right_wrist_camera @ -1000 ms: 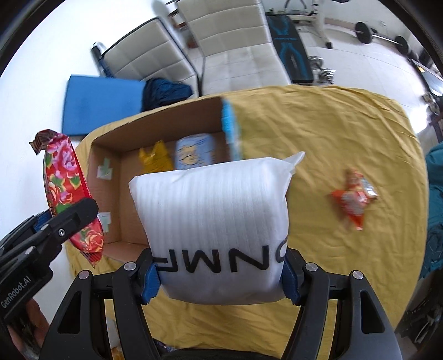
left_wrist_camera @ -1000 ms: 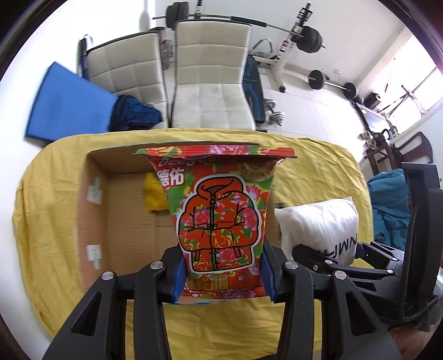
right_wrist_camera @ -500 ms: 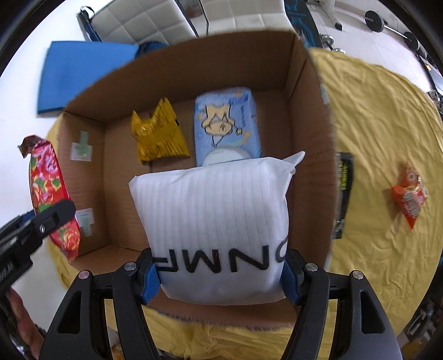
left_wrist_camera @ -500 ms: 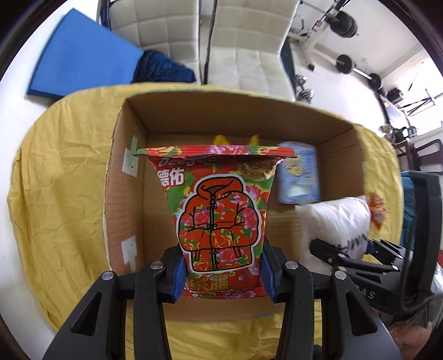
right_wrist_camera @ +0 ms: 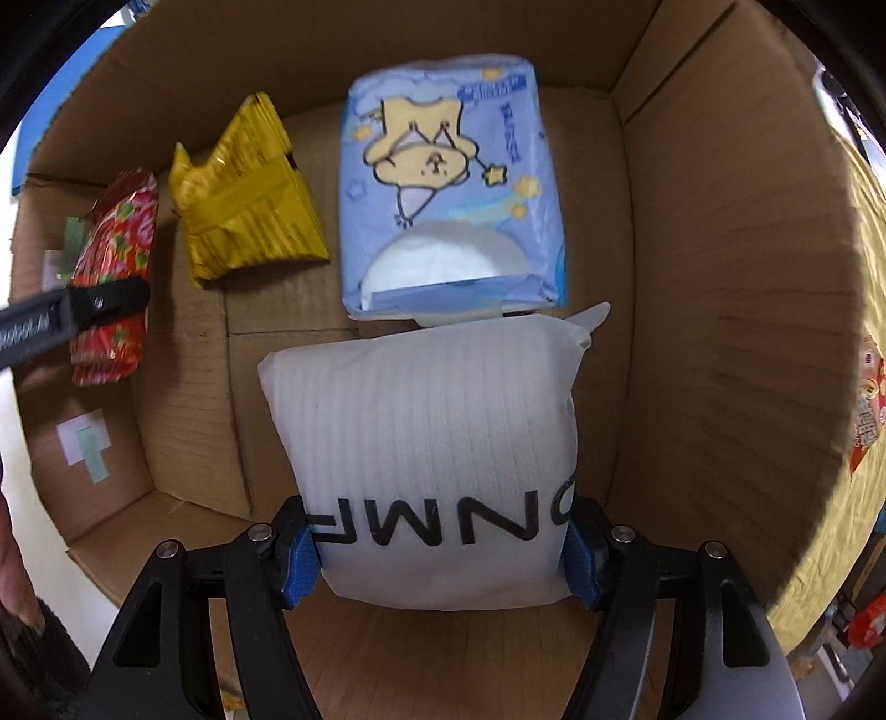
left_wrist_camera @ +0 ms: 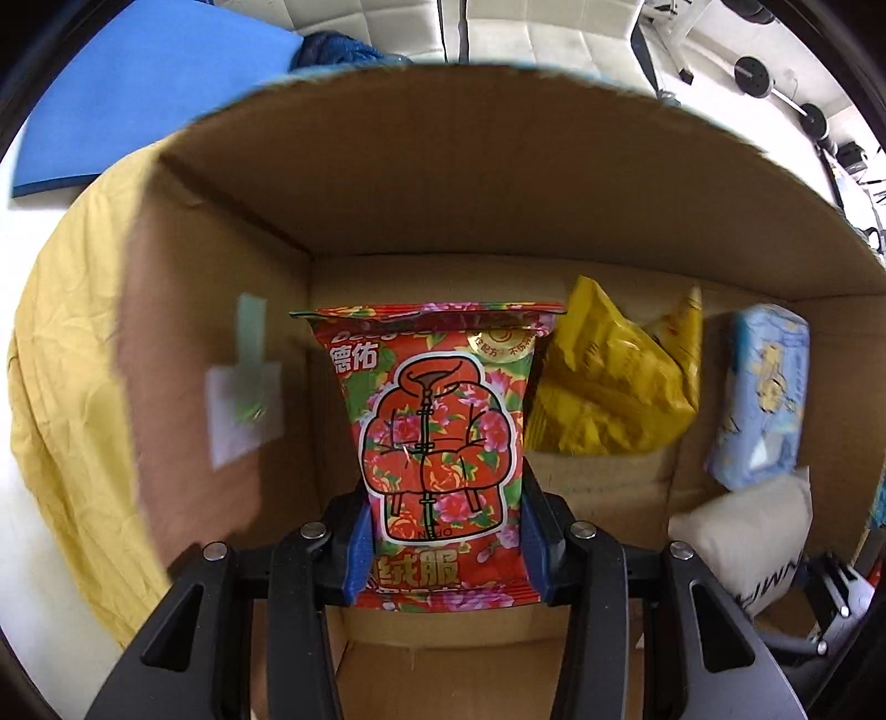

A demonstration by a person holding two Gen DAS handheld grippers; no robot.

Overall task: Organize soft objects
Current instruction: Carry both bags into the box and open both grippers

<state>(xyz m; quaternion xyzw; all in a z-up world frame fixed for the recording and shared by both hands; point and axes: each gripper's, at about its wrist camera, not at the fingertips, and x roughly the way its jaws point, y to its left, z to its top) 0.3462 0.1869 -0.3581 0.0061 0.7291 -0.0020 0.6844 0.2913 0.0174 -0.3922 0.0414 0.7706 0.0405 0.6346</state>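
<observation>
My left gripper (left_wrist_camera: 446, 545) is shut on a red floral tissue pack (left_wrist_camera: 437, 443) and holds it inside the open cardboard box (left_wrist_camera: 443, 183), near the left wall. My right gripper (right_wrist_camera: 440, 556) is shut on a white foam pouch (right_wrist_camera: 426, 443) and holds it inside the same box, close to the right wall. A yellow packet (right_wrist_camera: 243, 205) and a blue tissue pack (right_wrist_camera: 448, 194) lie on the box floor at the far end. The white pouch also shows in the left wrist view (left_wrist_camera: 742, 537), and the red pack shows in the right wrist view (right_wrist_camera: 113, 249).
The box stands on a table with a yellow cloth (left_wrist_camera: 61, 360). An orange-red snack packet (right_wrist_camera: 869, 399) lies on the cloth outside the box's right wall. White chairs (left_wrist_camera: 554, 27) and a blue mat (left_wrist_camera: 138, 83) are beyond the table.
Both grippers have moved forward and down into the box with their loads. The box walls now surround both views.
</observation>
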